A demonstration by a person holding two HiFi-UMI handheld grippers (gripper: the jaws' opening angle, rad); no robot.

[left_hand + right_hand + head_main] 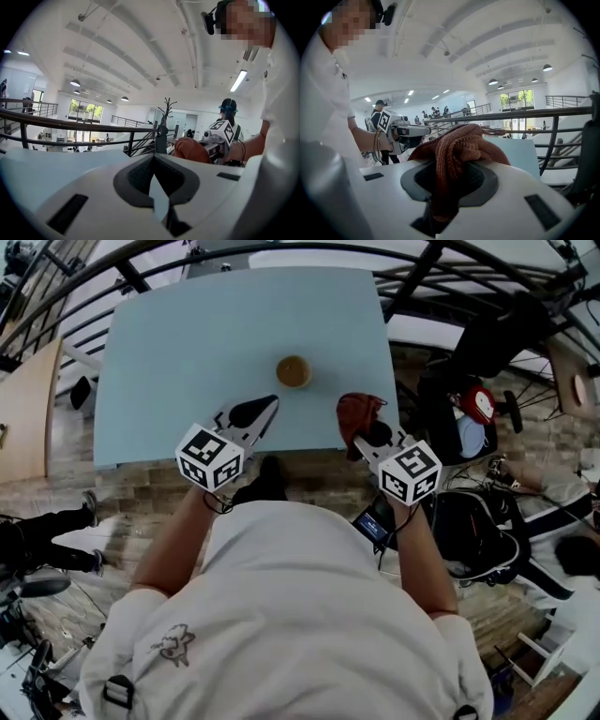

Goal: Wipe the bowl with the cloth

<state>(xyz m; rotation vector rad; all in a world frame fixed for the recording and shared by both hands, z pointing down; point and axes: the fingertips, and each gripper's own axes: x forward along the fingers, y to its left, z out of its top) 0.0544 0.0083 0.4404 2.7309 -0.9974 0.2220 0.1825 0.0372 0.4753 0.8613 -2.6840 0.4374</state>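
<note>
A small tan bowl [293, 371] stands alone on the light blue table [187, 352], a little past its middle. My left gripper [270, 401] hovers over the table's near edge, left of and nearer than the bowl, its jaws shut with nothing between them [153, 158]. My right gripper [364, 430] is at the table's near right corner, shut on a bunched reddish-brown knit cloth [359, 412]. In the right gripper view the cloth [457, 147] spills over the jaws and hides their tips. Neither gripper touches the bowl. The cloth [190, 150] also shows in the left gripper view.
A black railing [543, 115] runs beyond the table's far side. On the floor at the right lie dark bags [473, 526] and a red item [480, 401]. A wooden desk [23, 413] stands at the left. Other people stand in the background.
</note>
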